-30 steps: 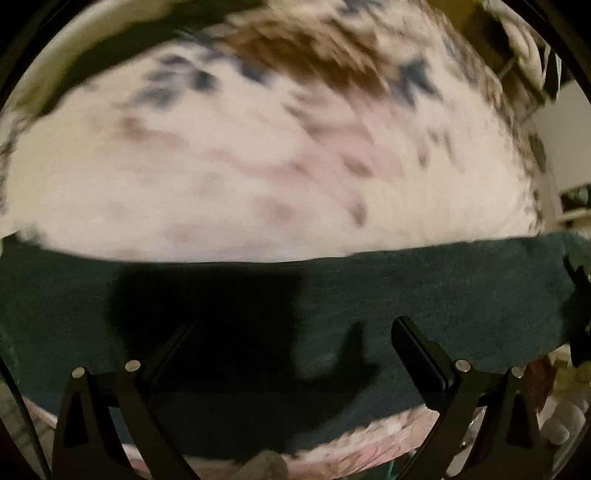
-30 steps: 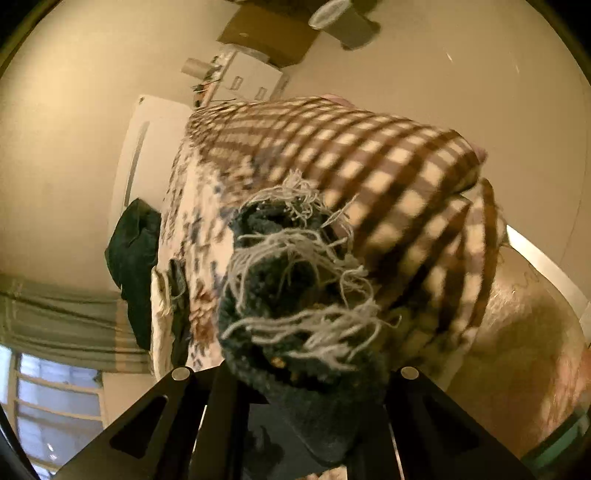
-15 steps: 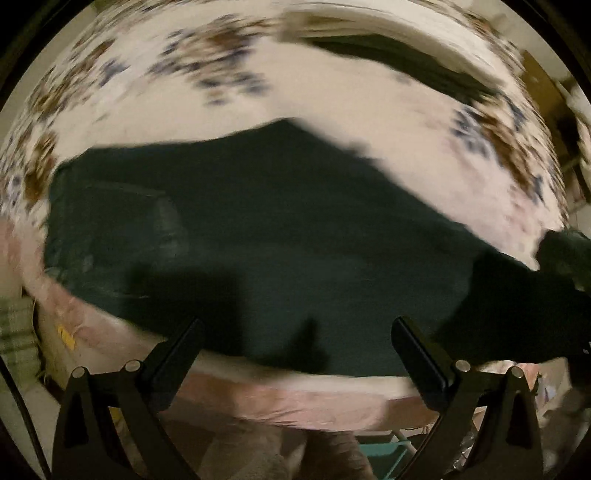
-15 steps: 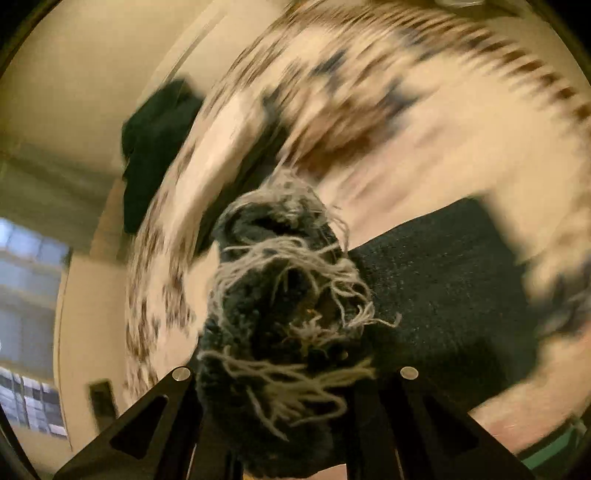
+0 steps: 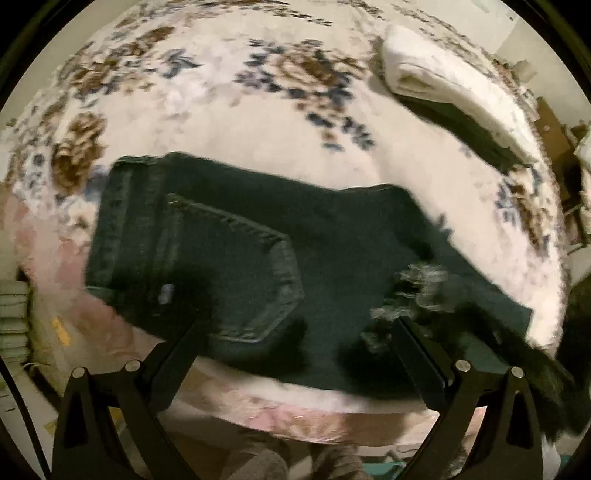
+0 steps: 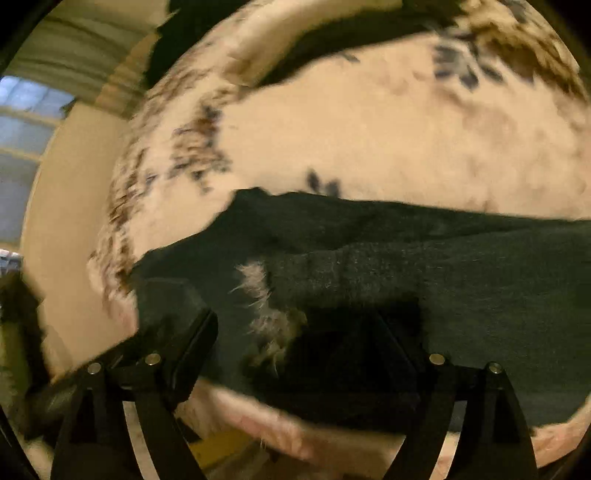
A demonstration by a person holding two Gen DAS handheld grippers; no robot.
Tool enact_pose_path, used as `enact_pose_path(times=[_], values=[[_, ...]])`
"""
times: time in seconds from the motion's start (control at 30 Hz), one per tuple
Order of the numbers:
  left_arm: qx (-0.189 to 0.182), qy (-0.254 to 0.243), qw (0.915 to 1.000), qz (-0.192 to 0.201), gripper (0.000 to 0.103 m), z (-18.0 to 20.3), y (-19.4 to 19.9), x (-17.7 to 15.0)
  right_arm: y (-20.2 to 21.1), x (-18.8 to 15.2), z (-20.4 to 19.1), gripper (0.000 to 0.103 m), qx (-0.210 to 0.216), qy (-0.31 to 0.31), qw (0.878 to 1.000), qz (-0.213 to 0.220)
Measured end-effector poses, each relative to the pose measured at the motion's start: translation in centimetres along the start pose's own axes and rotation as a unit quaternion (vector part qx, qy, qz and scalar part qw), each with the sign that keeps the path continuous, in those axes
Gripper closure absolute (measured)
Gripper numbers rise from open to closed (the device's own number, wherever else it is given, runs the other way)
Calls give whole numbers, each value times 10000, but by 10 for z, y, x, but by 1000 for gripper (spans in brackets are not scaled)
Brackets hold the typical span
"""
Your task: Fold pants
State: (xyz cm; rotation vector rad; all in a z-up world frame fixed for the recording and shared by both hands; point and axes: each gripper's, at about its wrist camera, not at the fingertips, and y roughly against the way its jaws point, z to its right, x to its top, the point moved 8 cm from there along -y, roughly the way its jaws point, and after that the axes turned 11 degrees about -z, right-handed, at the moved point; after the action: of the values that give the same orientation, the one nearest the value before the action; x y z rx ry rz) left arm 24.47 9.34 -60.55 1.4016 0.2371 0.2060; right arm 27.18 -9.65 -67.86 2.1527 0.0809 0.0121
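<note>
Dark jeans (image 5: 236, 251) lie on a floral bedspread, waistband to the left with a back pocket (image 5: 243, 273) facing up. The leg is folded back over them, its frayed hem (image 5: 413, 295) lying on top near the right side. My left gripper (image 5: 295, 332) is open above the near edge of the jeans. In the right wrist view the jeans (image 6: 461, 277) spread across the bed and the frayed hem (image 6: 269, 317) rests just ahead of my right gripper (image 6: 295, 332), which is open and holds nothing.
The floral bedspread (image 5: 258, 92) covers the bed. Folded white cloth (image 5: 443, 85) lies on a dark item at the back right. Another dark garment (image 6: 184, 29) sits at the far side. A window (image 6: 22, 147) is at left.
My right gripper swung down to the bed and let go of the frayed hem, which now lies on the jeans. My left gripper pulled back, showing the whole waist end.
</note>
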Motion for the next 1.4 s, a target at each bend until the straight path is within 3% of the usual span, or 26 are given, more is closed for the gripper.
enact_pose_path(times=[0.1,0.23,0.37,0.43,0.5,0.53,0.63,0.77,0.97,1.03,1.1,1.13,1.17,1.23,1.3,1.37,1.4], values=[[-245,-225,9994,-68,0,25,-7,6,44,-4,17,16,-194,-74,9997,126],[-297,-521,9976,-359,0,59,-42,18,85,-23,85,16,-603,-820,9945,228],[-376,-611,9928,-961,4,90,-93,20,104,-37,165,16,-1231,-1914,9731,371],[-169,-817,9920,-952,20,102,-107,16,107,-51,200,16,-994,-2638,9586,415],[-28,-1207,9908,-605,51,115,-104,10,104,-61,219,16,-869,-2999,9493,360],[-104,-1311,9898,-554,87,118,-102,4,100,-63,224,16,-882,-3025,9486,292],[-329,-1099,9918,-562,93,106,-90,-6,93,-63,229,16,-1121,-2913,9498,230],[-468,-714,9934,-764,93,79,-88,-13,91,-59,231,16,-1356,-2801,9502,162],[-502,-499,9935,-892,89,67,-90,4,81,-50,230,16,-1526,-2803,9476,-150],[-537,-346,9958,-659,88,56,-71,7,86,-45,219,16,-1724,-2674,9479,-147],[-1090,13,9938,-209,80,38,-36,5,98,-44,204,16,-2174,-2323,9480,-55],[-1450,253,9891,-30,64,27,-21,0,103,-42,191,16,-2341,-2057,9502,37],[-1762,518,9829,109,35,14,-10,-5,105,-41,180,16,-2405,-1870,9524,99],[-2097,1302,9689,193,8,-26,-1,-16,101,-41,160,16,-2361,-1590,9586,122],[-2419,2128,9463,268,8,-71,-5,-24,91,-40,140,16,-2216,-1397,9651,72],[-2436,2887,9254,315,8,-118,-16,-34,78,-37,122,16,-2025,-1278,9709,-20],[-2481,3313,9090,491,8,-144,-22,-36,71,-36,114,16,-1958,-1241,9727,-84]])
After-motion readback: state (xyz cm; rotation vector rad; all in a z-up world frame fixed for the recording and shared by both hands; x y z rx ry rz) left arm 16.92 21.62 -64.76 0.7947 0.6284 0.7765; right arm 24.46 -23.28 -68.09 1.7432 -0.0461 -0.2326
